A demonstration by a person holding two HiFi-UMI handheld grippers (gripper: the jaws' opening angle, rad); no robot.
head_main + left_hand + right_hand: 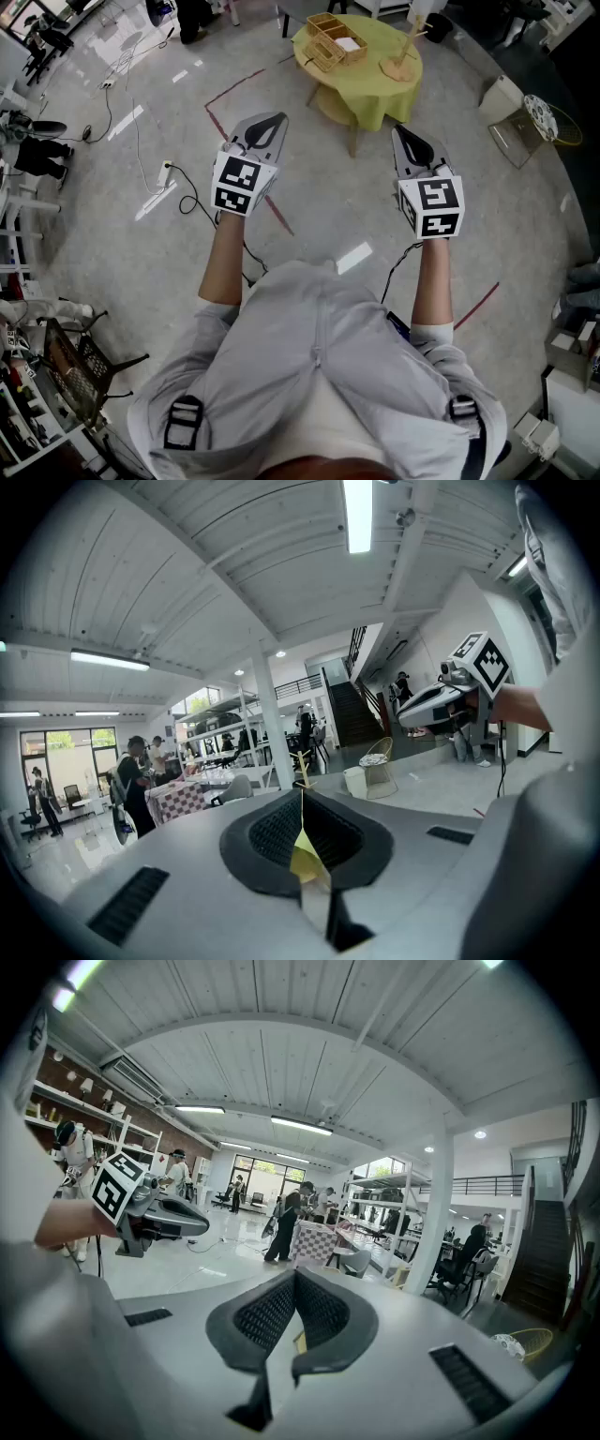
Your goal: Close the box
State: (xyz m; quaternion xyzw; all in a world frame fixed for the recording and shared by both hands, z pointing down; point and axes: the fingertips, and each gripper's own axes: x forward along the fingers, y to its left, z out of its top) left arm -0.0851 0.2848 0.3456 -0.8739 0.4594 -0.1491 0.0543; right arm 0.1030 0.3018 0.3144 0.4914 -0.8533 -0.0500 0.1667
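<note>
Distance makes the far round table [377,97] with its yellow-green cloth hard to read: the wooden box [330,28] on its far left side is too small to tell whether its lid is up or down. Near the person, well apart from the table, the left gripper [269,122] and right gripper [399,133] hang in the air, each with jaws pressed together on nothing.

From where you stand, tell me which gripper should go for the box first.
Left, probably. The left gripper and right gripper are both shut, empty and short of the table. The box sits on its left half; a stand occupies the right gripper's side.
</note>
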